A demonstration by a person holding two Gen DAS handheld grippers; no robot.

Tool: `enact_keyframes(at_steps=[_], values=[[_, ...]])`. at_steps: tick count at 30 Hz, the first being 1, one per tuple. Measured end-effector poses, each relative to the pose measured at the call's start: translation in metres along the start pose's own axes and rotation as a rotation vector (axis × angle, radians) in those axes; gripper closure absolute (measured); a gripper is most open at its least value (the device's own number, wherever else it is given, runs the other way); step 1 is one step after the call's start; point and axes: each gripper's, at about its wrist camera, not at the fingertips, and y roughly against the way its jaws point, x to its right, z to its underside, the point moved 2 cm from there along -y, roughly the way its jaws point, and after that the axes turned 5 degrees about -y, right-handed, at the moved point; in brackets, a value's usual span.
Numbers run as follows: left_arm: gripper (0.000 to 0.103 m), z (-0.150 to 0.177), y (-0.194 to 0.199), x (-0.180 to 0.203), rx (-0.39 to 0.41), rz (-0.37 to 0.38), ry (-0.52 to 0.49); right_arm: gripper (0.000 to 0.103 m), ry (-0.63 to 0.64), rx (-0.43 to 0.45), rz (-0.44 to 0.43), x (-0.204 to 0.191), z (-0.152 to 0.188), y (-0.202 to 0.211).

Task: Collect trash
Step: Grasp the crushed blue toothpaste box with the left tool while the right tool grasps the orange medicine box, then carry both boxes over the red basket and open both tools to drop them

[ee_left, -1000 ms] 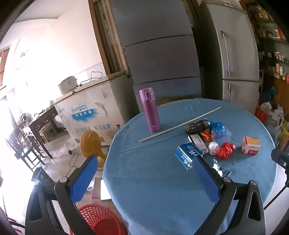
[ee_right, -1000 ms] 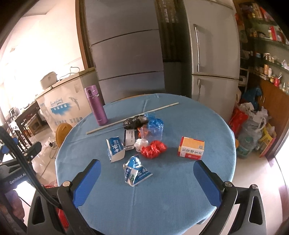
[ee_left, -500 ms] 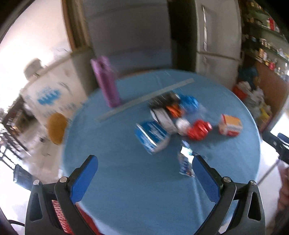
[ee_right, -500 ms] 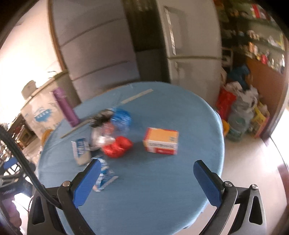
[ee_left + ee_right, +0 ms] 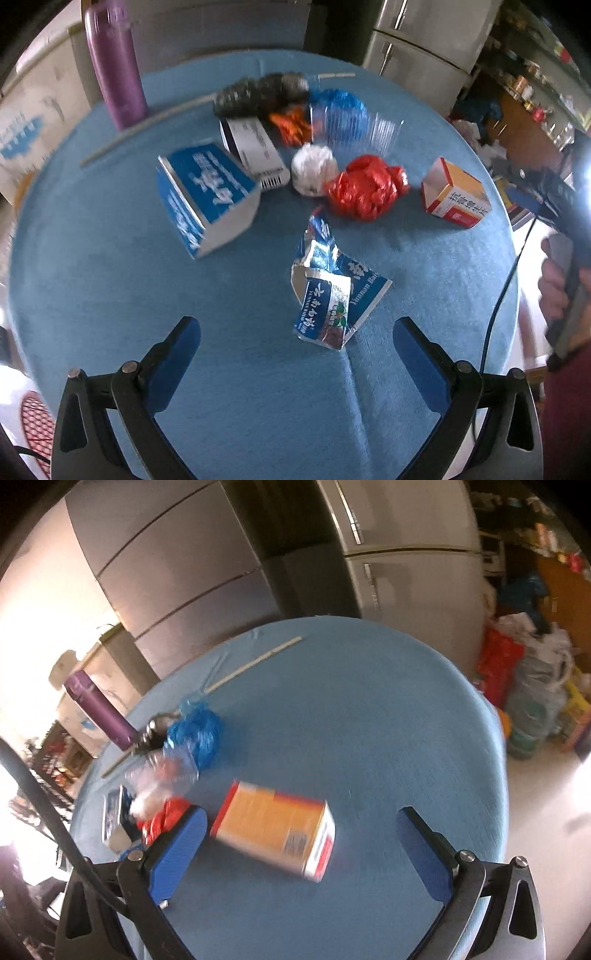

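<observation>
Both grippers have black angular frames with silver screws and flat blue-padded fingers (image 5: 177, 354). A black cable (image 5: 48, 812) runs past the left one. The person wears a dark red sleeve (image 5: 565, 413).

Right claw (image 5: 297, 843): fingers spread wide, nothing gripped, above a round blue surface (image 5: 369, 709). Orange box (image 5: 275, 829): lying flat between the fingers, nearer the left one, blurred. Red crumpled bag (image 5: 166, 818): just behind the left finger. Blue bag (image 5: 195, 733): farther ahead, left. Purple bottle (image 5: 98, 710): far left, at the rim. Thin pale stick (image 5: 255, 662): ahead, slanting across the surface.
</observation>
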Motion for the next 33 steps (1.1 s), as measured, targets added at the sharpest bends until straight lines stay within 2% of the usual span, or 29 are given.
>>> enact_keyframes(at_steps=[3, 6, 8, 9, 10, 12, 13, 14, 15, 16, 19, 20, 23, 29, 33], values=[[0.0, -0.003, -0.011, -0.001, -0.005, 0.05, 0.033, 0.0, 0.023, -0.058, -0.09, 0.005, -0.014, -0.024], [0.0, -0.009, -0.023, 0.004, -0.013, 0.037, 0.027, 0.0, 0.068, -0.121, -0.155, -0.001, -0.013, -0.039], [0.002, -0.012, -0.03, 0.007, -0.018, 0.059, 0.024, 0.0, 0.125, -0.143, -0.191, -0.011, -0.008, -0.041], [0.01, -0.013, -0.035, 0.009, -0.027, 0.067, 0.025, 0.0, 0.169, -0.147, -0.186, -0.018, -0.006, -0.04], [0.022, -0.015, -0.039, 0.009, -0.036, 0.071, 0.03, 0.0, 0.203, -0.148, -0.177, -0.023, -0.002, -0.04], [0.033, -0.019, -0.041, 0.01, -0.015, 0.062, 0.03, 0.0, 0.295, -0.159, -0.154, -0.037, 0.008, -0.038], [0.046, -0.02, -0.043, 0.01, -0.015, 0.072, 0.028, 0.0, 0.325, -0.163, -0.146, -0.042, 0.013, -0.037], [0.049, -0.022, -0.044, 0.01, -0.015, 0.066, 0.028, 0.0, 0.349, -0.164, -0.134, -0.047, 0.018, -0.036], [0.061, -0.022, -0.045, 0.01, -0.014, 0.071, 0.03, 0.0, 0.363, -0.16, -0.12, -0.05, 0.021, -0.035], [0.063, -0.023, -0.046, 0.01, -0.019, 0.088, 0.034, 0.005, 0.386, -0.155, -0.089, -0.055, 0.026, -0.035], [0.064, -0.021, -0.046, 0.009, -0.016, 0.097, 0.035, 0.034, 0.421, -0.204, -0.033, -0.061, 0.038, -0.043], [0.065, -0.02, -0.045, 0.008, -0.014, 0.102, 0.036, 0.038, 0.429, -0.209, -0.014, -0.057, 0.041, -0.04], [0.065, -0.014, -0.038, 0.003, -0.016, 0.116, 0.039, 0.042, 0.43, -0.188, 0.007, -0.06, 0.05, -0.037], [0.066, 0.0, -0.016, -0.011, -0.024, 0.125, 0.066, 0.045, 0.356, -0.184, -0.017, -0.066, 0.07, -0.019], [0.066, 0.018, 0.01, -0.027, -0.02, 0.078, 0.068, 0.045, 0.312, -0.201, -0.058, -0.077, 0.092, -0.005]])
